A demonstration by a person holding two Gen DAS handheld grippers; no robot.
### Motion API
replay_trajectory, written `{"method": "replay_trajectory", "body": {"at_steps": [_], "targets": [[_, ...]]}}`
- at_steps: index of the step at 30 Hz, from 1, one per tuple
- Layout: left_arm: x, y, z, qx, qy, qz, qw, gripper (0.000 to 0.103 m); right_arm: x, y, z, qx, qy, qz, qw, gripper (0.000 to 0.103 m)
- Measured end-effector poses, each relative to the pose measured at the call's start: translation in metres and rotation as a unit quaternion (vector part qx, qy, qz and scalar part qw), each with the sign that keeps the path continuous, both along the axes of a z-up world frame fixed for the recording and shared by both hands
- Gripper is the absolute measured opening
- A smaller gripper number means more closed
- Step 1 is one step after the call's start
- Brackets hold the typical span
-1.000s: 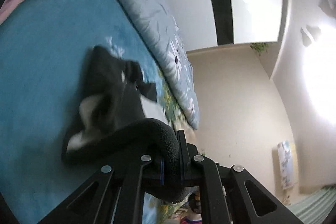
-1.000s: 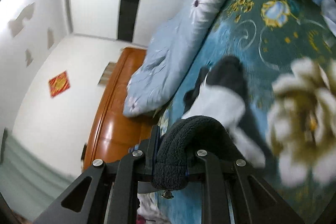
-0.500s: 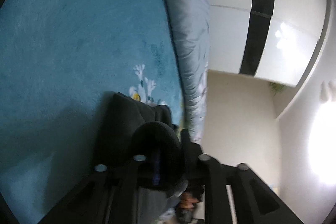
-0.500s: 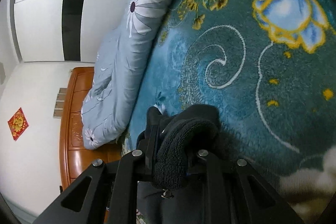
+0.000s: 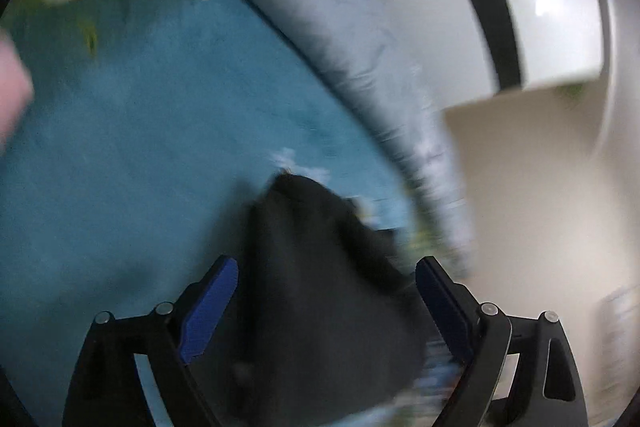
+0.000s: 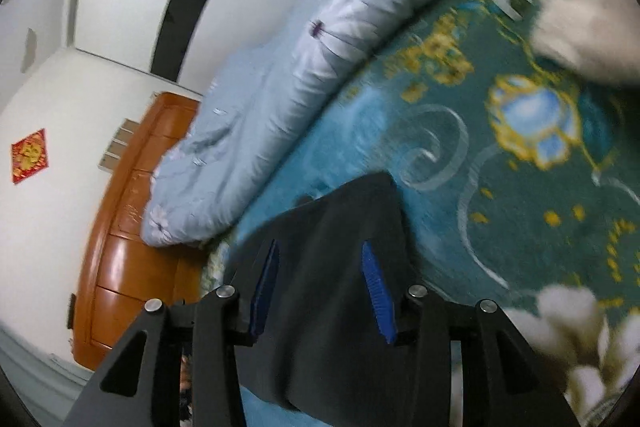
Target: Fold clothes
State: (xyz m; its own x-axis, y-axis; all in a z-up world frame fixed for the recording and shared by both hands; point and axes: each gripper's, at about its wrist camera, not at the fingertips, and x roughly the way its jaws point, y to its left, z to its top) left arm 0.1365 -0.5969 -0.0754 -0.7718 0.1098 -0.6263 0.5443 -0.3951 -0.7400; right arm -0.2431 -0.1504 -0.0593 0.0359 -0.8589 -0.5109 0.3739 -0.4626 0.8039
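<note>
In the left wrist view, the left gripper [image 5: 326, 303] stands with its fingers wide apart at the bottom of the frame, and the dark garment [image 5: 320, 287] lies between them and under them, on the teal blanket [image 5: 140, 147]. The fingers do not pinch the cloth. This picture is blurred, so I cannot tell if the garment's edge is straight. A grey quilt [image 5: 340, 27] runs from the top centre down to the right. In the right wrist view, the right gripper [image 6: 318, 287] is also spread, a little narrower, at the bottom centre, and the dark garment [image 6: 340, 247] lies flat between its blue pads, with one neat corner pointing to the middle of the frame. The patterned blanket [image 6: 500, 207] fills the right side, and the grey quilt [image 6: 300, 87] crosses the upper centre. I judge that the garment lies laid down with both grippers free, which fits a fold just set down or a grip about to be taken. To do it well, both grippers should stay level with each other and the edges should lie even, without dragging the cloth.
</note>
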Motion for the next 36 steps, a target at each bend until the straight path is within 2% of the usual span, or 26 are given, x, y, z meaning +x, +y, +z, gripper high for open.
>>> {"method": "replay_trajectory", "body": {"at_steps": [1, 5, 7, 8, 9, 10, 12, 14, 16, 18, 19, 22, 23, 25, 27, 29, 31, 32, 33, 34, 36], "targets": [[-0.006, 0.004, -0.001, -0.022, -0.019, -0.012, 0.9995, 0.092, 0.001, 0.003, -0.006, 0.01, -0.001, 0.0, 1.0, 0.045], [-0.023, 0.02, -0.017, -0.011, -0.03, -0.06, 0.9977, 0.09, 0.001, 0.006, -0.039, 0.036, -0.033, 0.003, 0.999, 0.045], [-0.03, 0.028, -0.02, -0.025, -0.041, -0.078, 0.9958, 0.075, 0.001, 0.002, -0.049, 0.028, -0.054, 0.007, 0.998, 0.045], [-0.032, 0.031, -0.019, -0.032, -0.045, -0.084, 0.9949, 0.052, 0.004, -0.001, -0.048, 0.022, -0.053, 0.015, 0.998, 0.045], [-0.033, 0.034, -0.018, -0.042, -0.051, -0.09, 0.9938, 0.035, 0.007, -0.005, -0.047, 0.015, -0.05, 0.024, 0.998, 0.044], [-0.031, 0.037, -0.015, -0.058, -0.062, -0.093, 0.992, 0.034, 0.01, -0.008, -0.046, 0.009, -0.047, 0.032, 0.998, 0.034], [-0.031, 0.041, -0.005, -0.086, -0.061, -0.092, 0.9902, 0.024, 0.016, -0.012, -0.037, 0.011, -0.019, 0.039, 0.999, 0.01], [-0.028, 0.039, 0.01, -0.089, -0.029, -0.076, 0.9927, 0.013, 0.02, -0.014, -0.022, -0.002, -0.003, 0.053, 0.999, 0.009], [-0.029, 0.034, 0.02, -0.086, 0.001, -0.06, 0.9945, 0.013, 0.017, -0.013, -0.027, 0.007, -0.001, 0.046, 0.999, 0.008], [-0.032, 0.028, 0.023, -0.138, -0.034, -0.048, 0.9886, 0.013, 0.013, -0.012, -0.032, 0.017, 0.0, 0.037, 0.999, 0.008], [-0.033, 0.025, 0.02, -0.151, -0.051, -0.045, 0.9862, 0.013, 0.012, -0.012, -0.035, 0.023, 0.0, 0.033, 0.999, 0.008], [-0.037, 0.018, -0.013, -0.112, -0.078, -0.044, 0.9896, 0.013, 0.007, -0.01, -0.043, 0.038, 0.001, 0.021, 0.999, 0.008], [-0.039, 0.019, -0.021, -0.102, -0.076, -0.042, 0.9909, 0.013, 0.005, -0.009, -0.045, 0.043, 0.002, 0.017, 0.999, 0.008], [-0.031, 0.018, -0.028, -0.067, -0.047, -0.036, 0.996, 0.014, 0.01, -0.007, -0.048, 0.041, -0.003, 0.018, 0.999, 0.008], [-0.016, 0.017, -0.027, -0.033, -0.02, -0.022, 0.999, 0.03, 0.017, 0.0, -0.046, 0.035, 0.002, 0.025, 0.999, 0.011], [-0.005, 0.022, -0.025, -0.006, 0.014, -0.018, 0.9997, 0.069, 0.024, 0.007, -0.044, 0.029, 0.006, 0.033, 0.999, 0.013], [0.009, 0.033, -0.022, 0.006, 0.048, -0.03, 0.9984, 0.078, 0.031, 0.014, -0.041, 0.023, 0.011, 0.04, 0.999, 0.023], [0.012, 0.042, -0.023, 0.005, 0.052, -0.044, 0.9977, 0.081, 0.035, 0.017, -0.04, 0.02, 0.013, 0.044, 0.999, 0.027], [0.013, 0.052, -0.024, 0.001, 0.047, -0.058, 0.9972, 0.083, 0.039, 0.021, -0.039, 0.017, 0.015, 0.047, 0.999, 0.034], [0.013, 0.061, -0.027, -0.004, 0.04, -0.071, 0.9967, 0.084, 0.042, 0.024, -0.038, 0.014, 0.017, 0.051, 0.998, 0.037], [0.009, 0.078, -0.033, -0.024, 0.018, -0.089, 0.9956, 0.083, 0.051, 0.029, -0.039, 0.01, 0.019, 0.057, 0.998, 0.037]]}}
